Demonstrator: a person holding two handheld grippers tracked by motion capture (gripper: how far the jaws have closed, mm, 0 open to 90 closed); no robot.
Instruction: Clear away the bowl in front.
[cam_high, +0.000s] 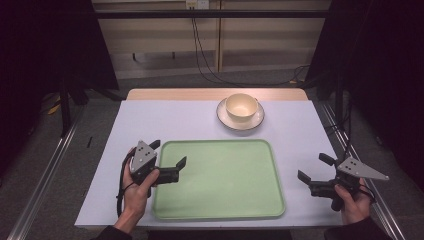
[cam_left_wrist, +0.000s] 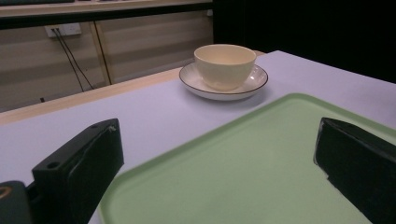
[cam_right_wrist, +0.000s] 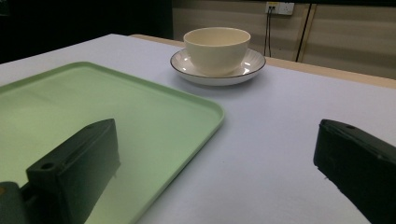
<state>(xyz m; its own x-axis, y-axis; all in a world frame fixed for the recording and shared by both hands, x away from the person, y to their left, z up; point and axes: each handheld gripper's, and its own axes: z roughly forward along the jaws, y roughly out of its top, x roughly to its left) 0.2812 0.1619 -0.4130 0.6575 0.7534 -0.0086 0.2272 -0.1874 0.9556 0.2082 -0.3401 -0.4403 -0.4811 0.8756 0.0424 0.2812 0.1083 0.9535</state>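
A cream bowl (cam_high: 241, 106) sits on a white saucer (cam_high: 223, 117) with a dark rim, at the far middle of the pale table. In front of it lies an empty light-green tray (cam_high: 220, 180). My left gripper (cam_high: 169, 153) is open over the tray's left rim, jaws pointing toward the bowl (cam_left_wrist: 224, 65) and saucer (cam_left_wrist: 254, 82). My right gripper (cam_high: 314, 167) is open above the bare table just right of the tray (cam_right_wrist: 70, 107), also facing the bowl (cam_right_wrist: 217, 48). Nothing is held between either pair of jaws.
The table (cam_high: 165, 120) ends in a wooden strip (cam_high: 175, 94) at its far edge. Beyond it hang black cables (cam_high: 205, 60) against a pale wall. Dark curtains flank both sides, and metal rails (cam_high: 47, 170) run along the floor.
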